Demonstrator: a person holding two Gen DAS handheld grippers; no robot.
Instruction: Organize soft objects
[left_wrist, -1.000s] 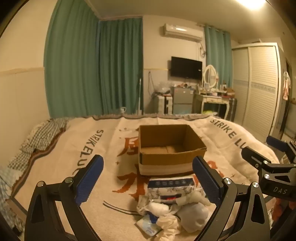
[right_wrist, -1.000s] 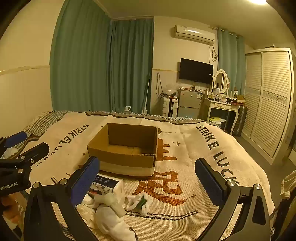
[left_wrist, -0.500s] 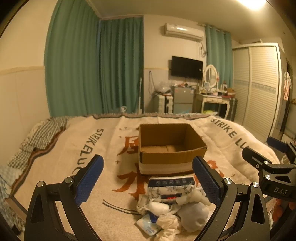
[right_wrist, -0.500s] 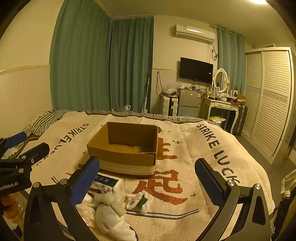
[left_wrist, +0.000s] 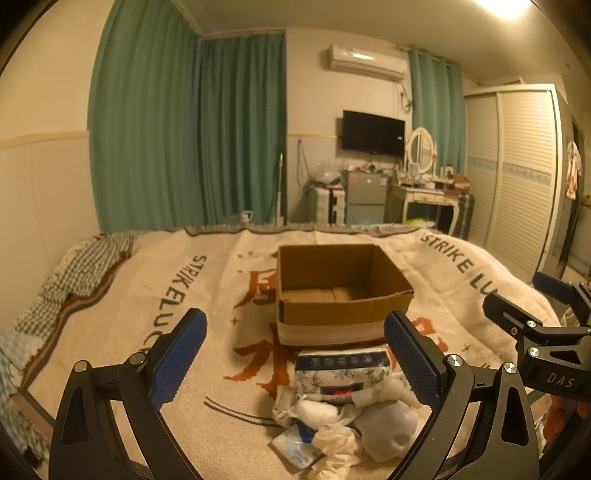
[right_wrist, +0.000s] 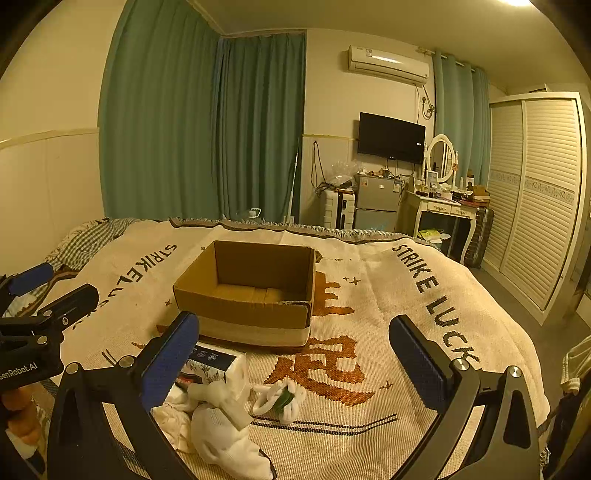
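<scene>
An open, empty cardboard box (left_wrist: 341, 291) (right_wrist: 251, 291) stands on the bed blanket. In front of it lies a heap of soft things: a floral tissue pack (left_wrist: 341, 373) (right_wrist: 216, 365), white cloth bundles (left_wrist: 384, 424) (right_wrist: 221, 432), a small flat packet (left_wrist: 295, 448), and apart to the right a white rolled sock with green (right_wrist: 282, 398). My left gripper (left_wrist: 295, 354) is open and empty, above and short of the heap. My right gripper (right_wrist: 295, 358) is open and empty, held over the sock.
The cream blanket (right_wrist: 424, 295) with "STRIKE LUCK" lettering covers the bed. A checked cloth (left_wrist: 81, 266) lies at the left edge. The right gripper's body (left_wrist: 535, 339) shows at the left view's right side. A wardrobe (right_wrist: 535, 199), dressing table and small fridge stand beyond the bed.
Both views have shifted very slightly; the heap and box stay where they were. Both grippers remain open.
</scene>
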